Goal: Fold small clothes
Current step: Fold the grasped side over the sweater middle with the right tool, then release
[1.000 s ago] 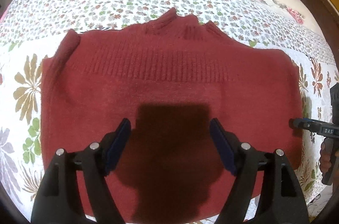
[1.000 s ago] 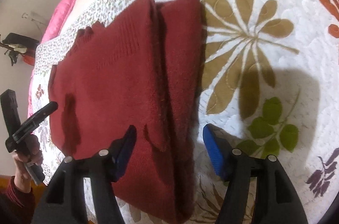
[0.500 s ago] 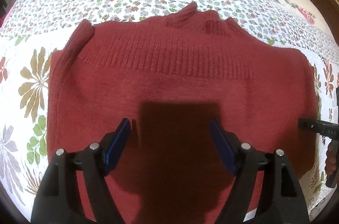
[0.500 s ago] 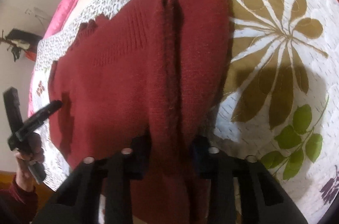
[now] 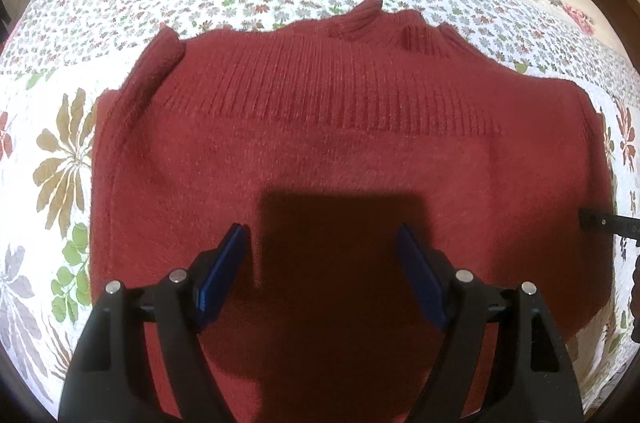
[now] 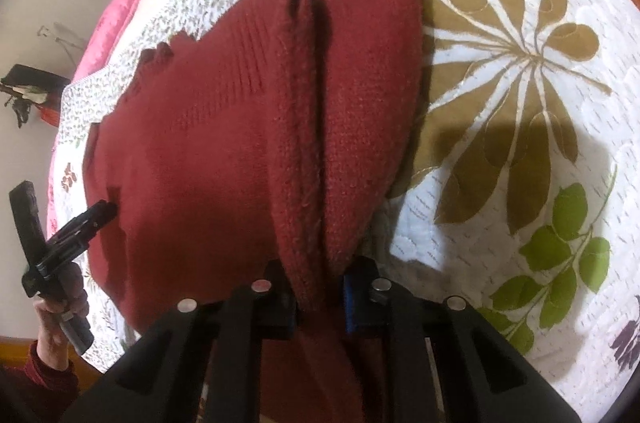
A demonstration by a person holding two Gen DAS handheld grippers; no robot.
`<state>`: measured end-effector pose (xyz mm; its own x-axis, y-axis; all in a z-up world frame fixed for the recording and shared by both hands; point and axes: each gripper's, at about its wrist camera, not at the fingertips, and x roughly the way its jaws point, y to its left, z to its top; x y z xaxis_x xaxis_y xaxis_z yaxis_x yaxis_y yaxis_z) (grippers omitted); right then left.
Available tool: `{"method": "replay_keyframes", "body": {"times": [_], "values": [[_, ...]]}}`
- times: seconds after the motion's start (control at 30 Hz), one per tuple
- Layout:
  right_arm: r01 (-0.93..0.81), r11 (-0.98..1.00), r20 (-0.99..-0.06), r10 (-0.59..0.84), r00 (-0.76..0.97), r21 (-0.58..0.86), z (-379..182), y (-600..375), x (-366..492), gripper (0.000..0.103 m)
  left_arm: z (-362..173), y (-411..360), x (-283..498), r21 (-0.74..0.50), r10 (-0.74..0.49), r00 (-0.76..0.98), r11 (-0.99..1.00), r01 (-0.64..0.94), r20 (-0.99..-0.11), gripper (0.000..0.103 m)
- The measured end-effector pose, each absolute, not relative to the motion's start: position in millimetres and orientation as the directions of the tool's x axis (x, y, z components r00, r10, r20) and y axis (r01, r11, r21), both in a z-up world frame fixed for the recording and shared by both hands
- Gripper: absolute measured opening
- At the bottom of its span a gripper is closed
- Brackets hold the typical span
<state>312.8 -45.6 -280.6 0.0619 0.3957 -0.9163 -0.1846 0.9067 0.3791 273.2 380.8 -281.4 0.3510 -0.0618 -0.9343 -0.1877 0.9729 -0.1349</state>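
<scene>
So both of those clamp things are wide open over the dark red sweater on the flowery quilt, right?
Not quite. Only the left gripper is open above the dark red sweater on the floral quilt. The right wrist view shows the right gripper shut on the sweater's folded edge.

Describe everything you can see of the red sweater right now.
The red sweater is a fuzzy, dark red knit with a ribbed band across it and ribbed, bunched folds along its far edge. It lies spread on the floral quilt, already folded in layers at one side. The right gripper has its jaws shut on that layered side edge, which rises toward it. The left gripper is above the middle, jaws open, casting a shadow on the knit.
</scene>
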Motion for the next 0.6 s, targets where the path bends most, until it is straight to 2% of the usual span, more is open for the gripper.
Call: {"method": "replay_keyframes", "body": {"times": [0.13, 0.3, 0.6], "values": [[-0.208, 0.903, -0.913, 0.399, 0.084, 0.376, -288, -46, 311, 0.018, -285, 383, 271, -0.14, -0.064, 0.357, 0.972, -0.189, -0.932, 0.077], [-0.137, 0.885, -0.881, 0.461, 0.104, 0.446, -298, -58, 312, 0.018, -287, 385, 271, -0.148, -0.073, 0.367, 0.973, -0.179, -0.927, 0.078], [-0.107, 0.917, -0.911, 0.395, 0.114, 0.385, -275, -44, 307, 0.017, -288, 390, 266, -0.165, -0.091, 0.38, 0.972, -0.168, -0.921, 0.079]]}}
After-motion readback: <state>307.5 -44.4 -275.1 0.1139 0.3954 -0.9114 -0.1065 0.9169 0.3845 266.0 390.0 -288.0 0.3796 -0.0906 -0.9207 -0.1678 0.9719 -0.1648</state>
